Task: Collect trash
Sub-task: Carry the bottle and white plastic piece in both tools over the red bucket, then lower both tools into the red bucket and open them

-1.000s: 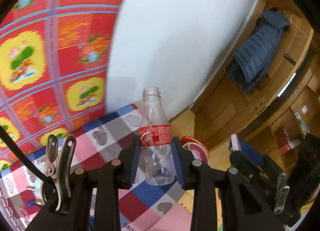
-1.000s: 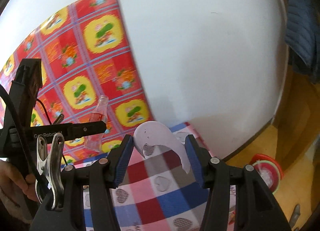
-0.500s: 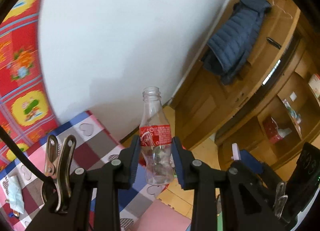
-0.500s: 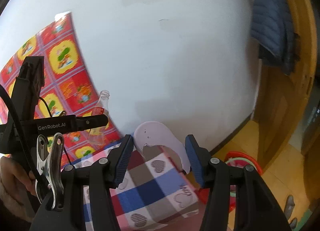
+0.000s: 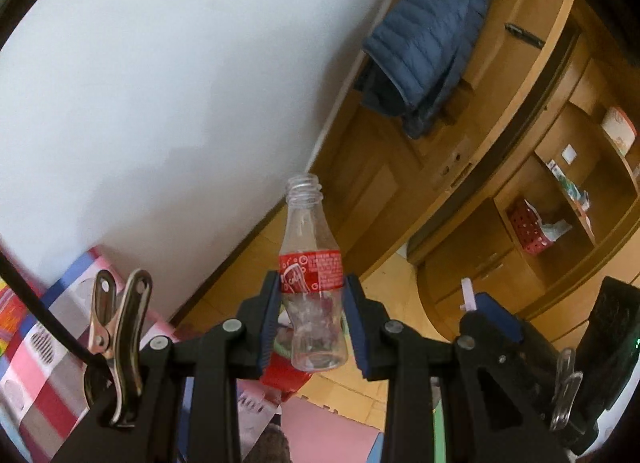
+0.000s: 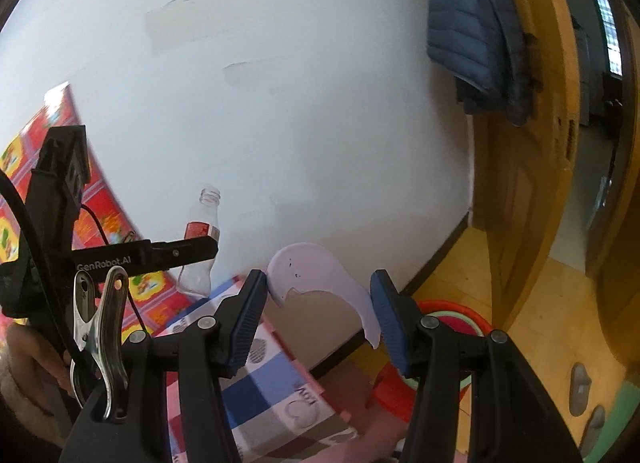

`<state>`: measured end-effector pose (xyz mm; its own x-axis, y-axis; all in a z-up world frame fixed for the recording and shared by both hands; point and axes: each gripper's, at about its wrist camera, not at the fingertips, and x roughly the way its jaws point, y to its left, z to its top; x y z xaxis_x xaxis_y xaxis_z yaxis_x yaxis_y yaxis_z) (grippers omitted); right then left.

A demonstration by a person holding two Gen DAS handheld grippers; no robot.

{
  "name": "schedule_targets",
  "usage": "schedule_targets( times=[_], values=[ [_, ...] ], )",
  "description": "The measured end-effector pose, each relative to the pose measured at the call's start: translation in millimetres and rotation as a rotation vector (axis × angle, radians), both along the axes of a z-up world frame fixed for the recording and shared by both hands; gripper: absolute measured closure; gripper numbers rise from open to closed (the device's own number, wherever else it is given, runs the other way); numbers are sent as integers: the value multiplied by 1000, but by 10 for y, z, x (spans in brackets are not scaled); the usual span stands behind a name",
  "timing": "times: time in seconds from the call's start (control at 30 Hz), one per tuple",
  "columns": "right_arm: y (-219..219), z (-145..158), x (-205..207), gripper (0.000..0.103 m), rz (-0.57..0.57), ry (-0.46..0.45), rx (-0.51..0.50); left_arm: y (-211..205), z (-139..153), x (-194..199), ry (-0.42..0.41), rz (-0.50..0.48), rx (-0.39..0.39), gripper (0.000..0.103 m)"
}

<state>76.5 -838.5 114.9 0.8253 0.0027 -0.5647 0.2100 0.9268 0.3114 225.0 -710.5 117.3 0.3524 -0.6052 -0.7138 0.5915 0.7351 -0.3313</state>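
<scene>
Left tongs (image 5: 311, 333) clamped on empty, capless clear plastic bottle with red label (image 5: 311, 283): likely light, crushable, slick; waist grip suits. Right tongs (image 6: 318, 321) gripping pale lilac broken rigid shard (image 6: 320, 275) by its edges, probably brittle.

one bottle (image 5: 312, 287), one plate shard (image 6: 320, 283), one jacket (image 5: 432, 35)

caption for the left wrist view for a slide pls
Left gripper clamps an empty clear plastic bottle with a red label upright, above a red bin on the wooden floor.
</scene>
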Motion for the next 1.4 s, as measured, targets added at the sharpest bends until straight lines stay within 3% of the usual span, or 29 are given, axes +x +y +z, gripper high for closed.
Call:
schedule_targets(
  times=[0.37,0.73,1.1,1.4],
  values=[
    [-1094,-373,462,48,-87,75,60,-1206,-448,574,88,-67,11,71],
    [-1868,-821,823,48,-138,158,100,-1948,-1170,985,209,-81,41,71],
    [-2370,-1779,1221,48,-146,299,157,-2395,-2217,1420,293,-122,149,71],
    [-2559,-2872,1452,48,-168,407,250,-2679,-3426,1415,440,-171,245,71]
  ],
)
